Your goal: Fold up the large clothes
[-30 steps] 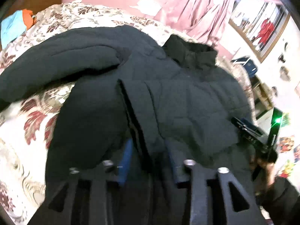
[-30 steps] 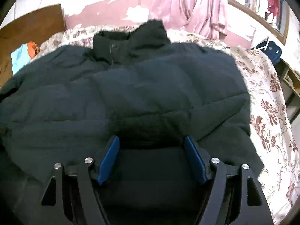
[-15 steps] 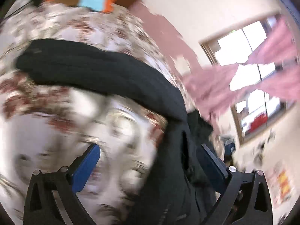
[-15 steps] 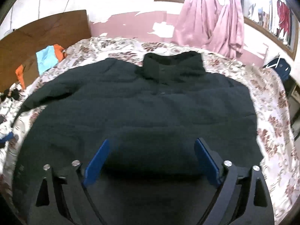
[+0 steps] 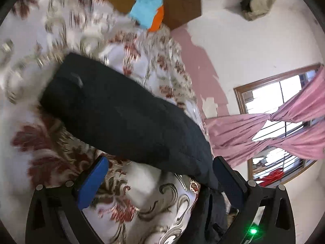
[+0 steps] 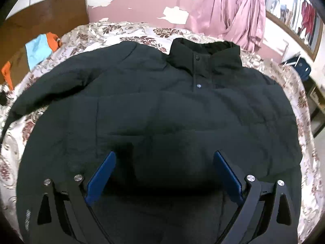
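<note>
A large black padded jacket [image 6: 162,105] lies front-up on a floral bedspread [image 6: 113,34], collar [image 6: 205,55] toward the far wall. Its left sleeve [image 6: 61,85] stretches out to the left. My right gripper [image 6: 163,162] is open and empty, hovering above the jacket's lower front. In the left wrist view that sleeve [image 5: 121,118] lies across the bedspread [image 5: 146,195]. My left gripper [image 5: 158,168] is open and empty, its jaws either side of the sleeve's upper part, just above it. The view is tilted and blurred.
A wooden headboard [image 6: 40,22] stands at the back left with blue and orange clothes [image 6: 38,48] by it. Pink curtains [image 6: 233,12] hang at a window behind the bed. A dark blue bag [image 6: 300,65] sits off the bed's right side.
My left gripper let go of the jacket's front, opened wide and swung left to the outstretched sleeve. My right gripper opened wider and pulled back and up from the jacket.
</note>
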`<state>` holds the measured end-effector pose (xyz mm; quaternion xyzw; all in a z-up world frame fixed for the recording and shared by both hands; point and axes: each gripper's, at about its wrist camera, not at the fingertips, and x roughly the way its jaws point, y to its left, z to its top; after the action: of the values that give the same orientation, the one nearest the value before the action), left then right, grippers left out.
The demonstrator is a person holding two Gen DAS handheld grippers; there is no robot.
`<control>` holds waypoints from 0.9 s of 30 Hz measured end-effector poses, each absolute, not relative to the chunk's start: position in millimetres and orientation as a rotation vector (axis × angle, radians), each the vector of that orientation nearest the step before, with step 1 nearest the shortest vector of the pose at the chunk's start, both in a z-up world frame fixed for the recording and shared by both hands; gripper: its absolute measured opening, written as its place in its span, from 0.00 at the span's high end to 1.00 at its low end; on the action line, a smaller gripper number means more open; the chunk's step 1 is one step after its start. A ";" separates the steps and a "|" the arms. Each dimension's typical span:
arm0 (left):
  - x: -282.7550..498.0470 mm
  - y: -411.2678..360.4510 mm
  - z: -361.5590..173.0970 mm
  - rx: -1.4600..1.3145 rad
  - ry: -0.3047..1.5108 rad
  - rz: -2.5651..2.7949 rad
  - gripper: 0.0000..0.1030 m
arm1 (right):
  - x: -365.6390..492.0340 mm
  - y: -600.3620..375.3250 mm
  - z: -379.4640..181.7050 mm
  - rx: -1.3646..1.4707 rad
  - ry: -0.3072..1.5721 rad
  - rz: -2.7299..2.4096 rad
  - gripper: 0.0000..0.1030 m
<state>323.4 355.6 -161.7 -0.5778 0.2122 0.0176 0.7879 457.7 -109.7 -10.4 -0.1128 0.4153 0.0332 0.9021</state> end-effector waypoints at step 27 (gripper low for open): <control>312.3 378.4 -193.2 -1.397 0.358 0.234 0.85 | 462.4 -111.3 -47.0 -0.169 0.900 0.004 0.01</control>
<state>312.3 378.4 -193.2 -0.6382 0.1633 0.1070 0.7447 462.4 -111.3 -47.0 -0.0814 0.4344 0.0018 0.8970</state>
